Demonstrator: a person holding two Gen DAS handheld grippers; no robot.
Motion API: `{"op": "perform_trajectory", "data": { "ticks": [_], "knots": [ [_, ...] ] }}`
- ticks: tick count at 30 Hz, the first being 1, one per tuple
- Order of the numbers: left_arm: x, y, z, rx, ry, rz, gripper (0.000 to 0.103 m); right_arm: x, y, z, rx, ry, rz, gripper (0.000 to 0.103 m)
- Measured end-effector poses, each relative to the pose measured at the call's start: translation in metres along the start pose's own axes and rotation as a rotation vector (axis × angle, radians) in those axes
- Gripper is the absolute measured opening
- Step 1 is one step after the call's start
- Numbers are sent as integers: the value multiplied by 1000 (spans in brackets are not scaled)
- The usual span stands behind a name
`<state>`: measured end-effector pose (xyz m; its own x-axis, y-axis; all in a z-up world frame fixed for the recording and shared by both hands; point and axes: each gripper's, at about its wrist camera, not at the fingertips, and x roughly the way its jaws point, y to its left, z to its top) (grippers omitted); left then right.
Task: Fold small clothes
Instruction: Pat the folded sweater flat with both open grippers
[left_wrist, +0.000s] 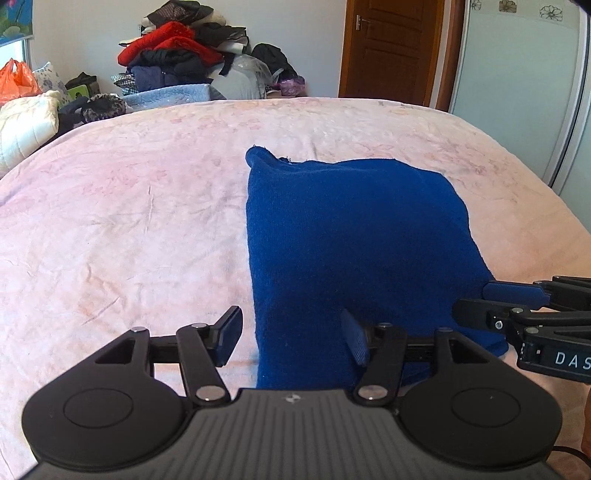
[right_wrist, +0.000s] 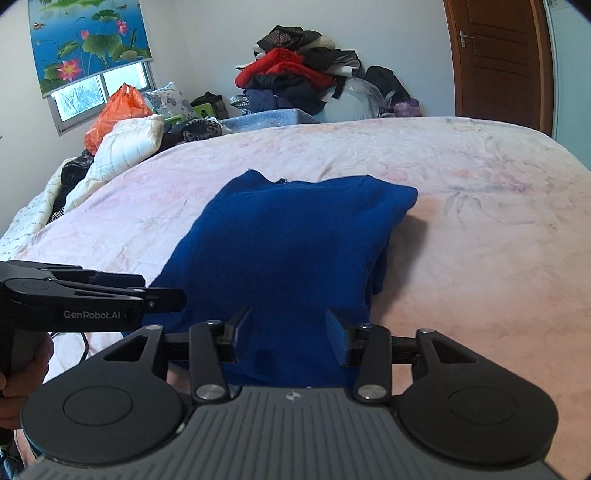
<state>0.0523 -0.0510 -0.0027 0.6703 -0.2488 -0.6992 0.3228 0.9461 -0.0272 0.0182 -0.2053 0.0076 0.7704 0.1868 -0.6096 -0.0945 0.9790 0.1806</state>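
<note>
A blue knit garment (left_wrist: 354, 236) lies folded on the pink bed cover (left_wrist: 129, 206); it also shows in the right wrist view (right_wrist: 288, 251). My left gripper (left_wrist: 291, 338) is open and empty, straddling the garment's near left edge. My right gripper (right_wrist: 288, 336) is open and empty over the garment's near edge. The right gripper also shows in the left wrist view (left_wrist: 491, 299) at the garment's right edge. The left gripper shows in the right wrist view (right_wrist: 162, 291) at the garment's left edge.
A pile of clothes (right_wrist: 295, 81) stands against the far wall beyond the bed. An orange bag (right_wrist: 114, 110) and a white quilt (right_wrist: 125, 147) lie at the far left. A wooden door (right_wrist: 498, 59) is at the back right.
</note>
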Motion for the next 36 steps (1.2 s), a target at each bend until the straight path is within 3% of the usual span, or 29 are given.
{"op": "perform_trajectory", "data": {
  "ticks": [17,25,29,36],
  "knots": [
    [-5,-1,-10,6,19,39,60,1,8,-20,-55,57,-27,54],
    [-11,0,-14,-1,17,44,61,-8,14,-26,-72,60,-40,60],
    [-13,-1,-15,0,6,50,71,-14,16,-26,-67,55,-43,62],
    [-17,-3,-19,-12,16,65,71,-20,18,-29,-61,61,-61,74]
  ]
}}
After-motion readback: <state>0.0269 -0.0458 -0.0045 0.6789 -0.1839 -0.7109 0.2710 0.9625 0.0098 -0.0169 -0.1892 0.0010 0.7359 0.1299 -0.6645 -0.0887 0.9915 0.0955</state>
